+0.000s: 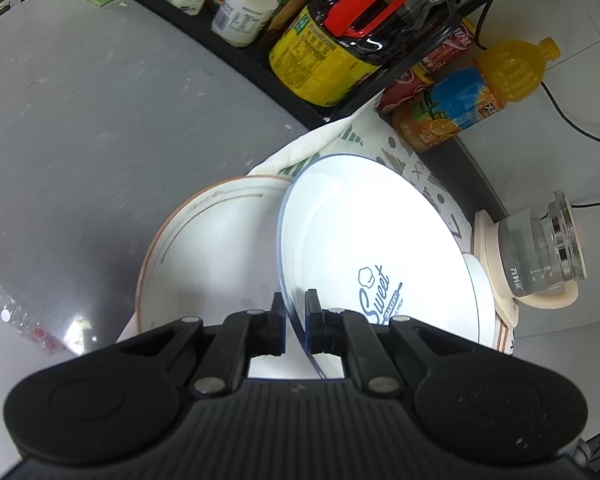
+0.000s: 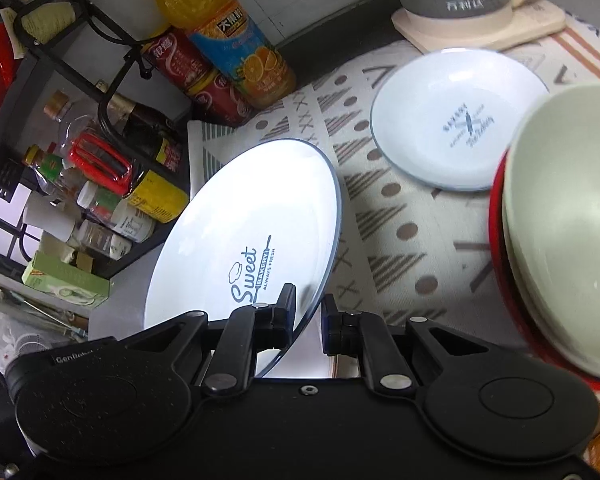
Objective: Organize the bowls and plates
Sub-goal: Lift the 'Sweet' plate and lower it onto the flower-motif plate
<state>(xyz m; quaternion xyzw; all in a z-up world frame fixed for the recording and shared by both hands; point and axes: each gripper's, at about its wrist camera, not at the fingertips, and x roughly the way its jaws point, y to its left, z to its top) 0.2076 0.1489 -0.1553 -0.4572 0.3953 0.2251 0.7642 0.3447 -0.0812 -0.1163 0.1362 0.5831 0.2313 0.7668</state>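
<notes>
In the left wrist view, our left tongs (image 1: 294,322) pinch the near rim of the Sweet plate (image 1: 376,256), one finger on each face. The plate is tilted up off the worktop (image 1: 79,120), its blue-edged rim raised. Just left of it, partly behind its edge, sits a brown-rimmed plate (image 1: 203,248). Farther back a black rack (image 1: 259,72) carries jars and a big bottle with a red handle; an orange juice bottle (image 1: 480,92) lies past the plate's far rim, and a glass kettle (image 1: 540,252) stands at the right.

In the right wrist view, the rack (image 2: 39,60) fills the left side. Our right tongs (image 2: 308,320) straddle the near edge of the same plate (image 2: 243,240): the left finger lies against its printed face, the right finger stands apart from the rim, so they look spread. The plate leans over a patterned cloth (image 2: 400,220). Farther right a small plate (image 2: 456,120) lies flat on the cloth, and at the right edge a pale green bowl (image 2: 568,220) sits inside a red bowl (image 2: 500,272).
</notes>
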